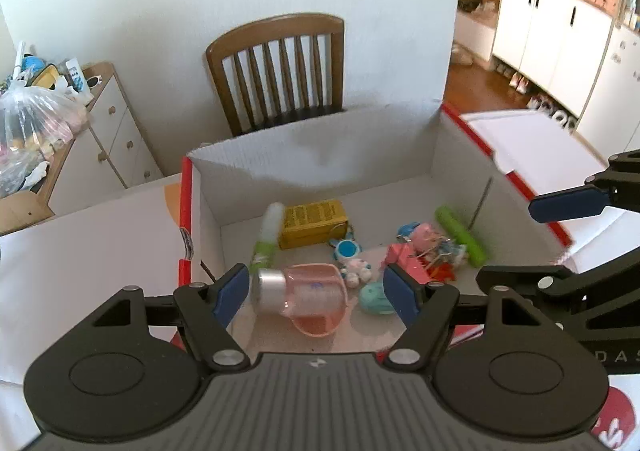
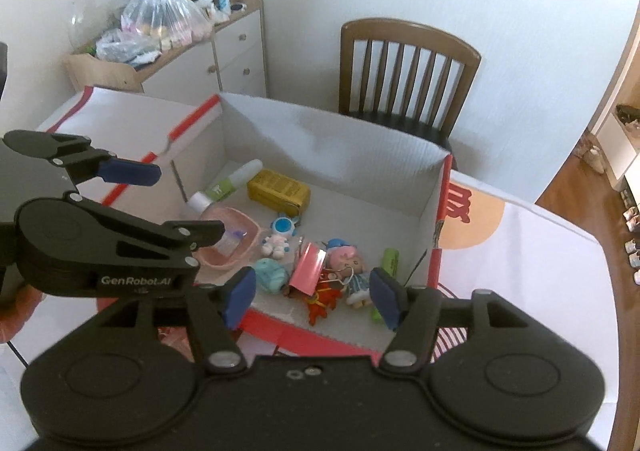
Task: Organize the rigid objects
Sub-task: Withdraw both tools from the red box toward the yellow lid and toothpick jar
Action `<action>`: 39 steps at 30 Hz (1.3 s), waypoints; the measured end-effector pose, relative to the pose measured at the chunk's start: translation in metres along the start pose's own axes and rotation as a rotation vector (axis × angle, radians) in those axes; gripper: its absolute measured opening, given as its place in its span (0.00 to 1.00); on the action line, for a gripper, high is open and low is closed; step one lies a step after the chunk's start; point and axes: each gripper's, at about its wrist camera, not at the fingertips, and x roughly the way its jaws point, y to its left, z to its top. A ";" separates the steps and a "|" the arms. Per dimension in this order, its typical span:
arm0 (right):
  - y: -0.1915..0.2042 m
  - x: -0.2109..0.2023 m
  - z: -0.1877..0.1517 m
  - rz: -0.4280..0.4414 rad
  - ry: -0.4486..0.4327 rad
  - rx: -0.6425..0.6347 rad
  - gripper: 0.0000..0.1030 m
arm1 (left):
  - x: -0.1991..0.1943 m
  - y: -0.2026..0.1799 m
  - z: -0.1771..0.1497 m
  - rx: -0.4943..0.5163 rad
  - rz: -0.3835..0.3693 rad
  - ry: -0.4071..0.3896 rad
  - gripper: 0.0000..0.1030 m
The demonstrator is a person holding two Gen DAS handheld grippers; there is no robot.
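Both grippers hang over the open cardboard box [image 1: 320, 155] with nothing between their blue pads: the left gripper [image 1: 316, 293] stands spread above the pink bottle [image 1: 312, 295], and the right gripper [image 2: 312, 297] is parted over the doll keychain [image 2: 352, 271] and the pink card [image 2: 308, 263], gripping neither. The rigid items already lie on the box floor: the pink bottle on its side near the front, a yellow carton [image 1: 314, 223] and a white-and-green tube [image 1: 268, 239] toward the far left, a green tube [image 1: 460, 237] on the right, and small figures between them. The drop looks finished, so I judge the sound course is to lift both grippers straight up, clear of the red-edged walls, before reaching for more. Readable writing is scant: "GenRobot.AI" on the left gripper's body in the right view; the carton's print is too small to read.
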 end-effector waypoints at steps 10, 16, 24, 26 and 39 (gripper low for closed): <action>0.019 -0.052 -0.012 0.018 -0.068 -0.005 0.73 | -0.058 0.004 -0.017 -0.042 -0.044 -0.087 0.77; 0.031 -0.081 -0.021 0.032 -0.113 -0.001 0.82 | -0.087 0.009 -0.033 -0.059 -0.061 -0.120 0.77; 0.047 -0.105 -0.039 0.034 -0.131 -0.012 0.89 | -0.117 0.011 -0.062 -0.079 -0.105 -0.151 0.81; 0.050 -0.110 -0.044 0.030 -0.138 -0.011 0.95 | -0.123 0.011 -0.070 -0.082 -0.112 -0.155 0.82; 0.062 -0.112 -0.078 0.076 -0.143 0.007 1.00 | -0.136 0.018 -0.128 -0.151 -0.165 -0.174 0.97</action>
